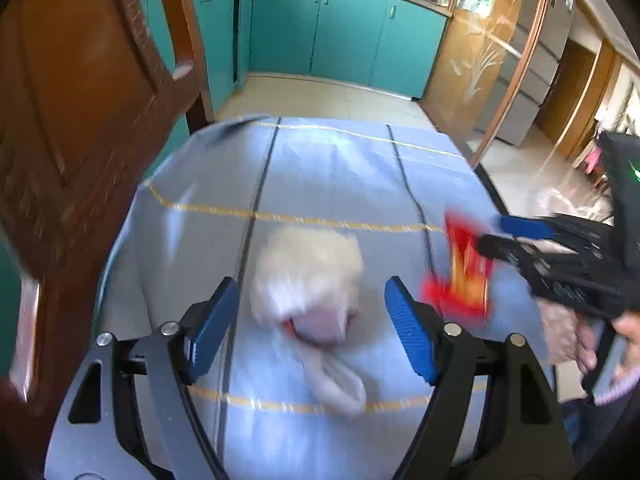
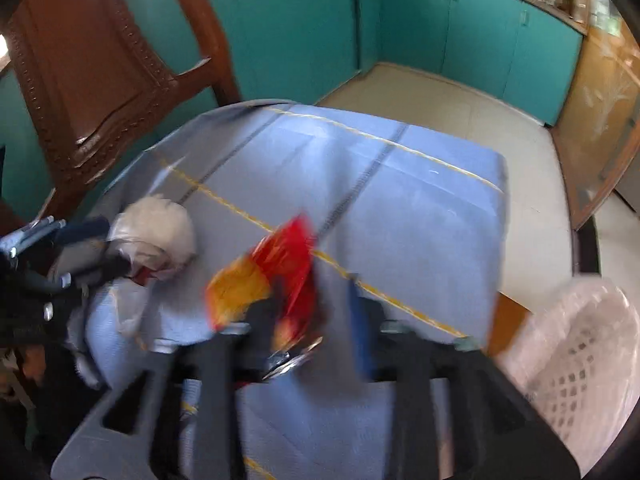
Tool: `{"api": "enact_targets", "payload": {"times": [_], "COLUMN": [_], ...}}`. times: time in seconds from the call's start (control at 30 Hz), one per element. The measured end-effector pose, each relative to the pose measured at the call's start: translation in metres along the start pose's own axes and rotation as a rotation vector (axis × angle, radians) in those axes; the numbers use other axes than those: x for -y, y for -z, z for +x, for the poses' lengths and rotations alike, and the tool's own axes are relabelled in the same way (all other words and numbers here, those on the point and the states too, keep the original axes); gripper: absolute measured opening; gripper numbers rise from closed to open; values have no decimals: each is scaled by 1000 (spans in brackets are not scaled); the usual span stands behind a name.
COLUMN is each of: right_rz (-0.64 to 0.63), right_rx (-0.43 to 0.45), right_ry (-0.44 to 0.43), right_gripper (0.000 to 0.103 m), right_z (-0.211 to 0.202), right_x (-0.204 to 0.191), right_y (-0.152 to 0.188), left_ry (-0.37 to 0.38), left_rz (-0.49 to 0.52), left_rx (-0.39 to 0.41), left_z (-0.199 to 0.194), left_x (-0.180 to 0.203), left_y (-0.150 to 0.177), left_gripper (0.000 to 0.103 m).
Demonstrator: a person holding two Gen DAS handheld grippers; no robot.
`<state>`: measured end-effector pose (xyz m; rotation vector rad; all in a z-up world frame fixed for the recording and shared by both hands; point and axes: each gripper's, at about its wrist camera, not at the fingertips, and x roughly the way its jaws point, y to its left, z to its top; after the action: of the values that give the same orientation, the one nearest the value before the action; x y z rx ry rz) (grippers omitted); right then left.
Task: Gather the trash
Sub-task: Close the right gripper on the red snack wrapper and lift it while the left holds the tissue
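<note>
A crumpled white tissue wad [image 1: 308,280] lies on the blue tablecloth [image 1: 328,168] between the wide-open fingers of my left gripper [image 1: 310,332], which holds nothing. The wad also shows in the right wrist view [image 2: 156,236], with the left gripper [image 2: 72,248] reaching it from the left. A red and yellow snack wrapper [image 1: 466,272] hangs from my right gripper [image 1: 492,236] above the table's right side. In the right wrist view the wrapper [image 2: 280,276] sits between the fingers of my right gripper [image 2: 312,320], blurred by motion.
A white lattice basket lined with a clear bag [image 2: 580,360] stands off the table's right edge. A carved wooden chair [image 1: 80,120] stands at the table's left. Teal cabinets [image 1: 340,32] line the far wall across a tiled floor.
</note>
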<state>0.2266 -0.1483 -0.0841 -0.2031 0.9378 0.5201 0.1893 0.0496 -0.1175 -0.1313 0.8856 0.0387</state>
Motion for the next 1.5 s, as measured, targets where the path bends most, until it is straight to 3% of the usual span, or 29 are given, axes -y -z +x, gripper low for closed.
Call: {"api": "enact_targets", "payload": {"times": [0.1,0.2,0.27,0.47,0.73,0.9,0.97,1.03,1.5], "right_rz": [45,65,27,-111,-147,-165,-173,-170,-113], "right_rx": [48,63,43,-7,-9,-18,-18,-18,-5], "right_ry": [3,-38,-54,-8,25,31,30,5,-69], "right_gripper": [66,78,80,80,82,82,78,66,45], "right_z": [-9,-15,-10,13,35,47,50,49,32], "right_x": [8,6,-8,-45,-57,-64,-67,-69,-56], "right_y": [2,7,12,21,20,19,19,20,24], "left_ry": [-30,-42,-46,-47,-101,-100,-100,-98,-78], "left_rz": [10,14,14,-39,-58,-67,-66,-68,-50], "left_rx": [-16,-54,-80,-78,6,11,8,6,-15], "left_z": [18,34,42,46,-5,-26,-28,-29,-27], "left_x": [2,2,0,-11,-18,-21,-20,-20,-3], "left_y": [-9,-8,-3,4,15,27,30,33,43], "left_gripper": [76,73,59,34,31,31,31,31,32]}}
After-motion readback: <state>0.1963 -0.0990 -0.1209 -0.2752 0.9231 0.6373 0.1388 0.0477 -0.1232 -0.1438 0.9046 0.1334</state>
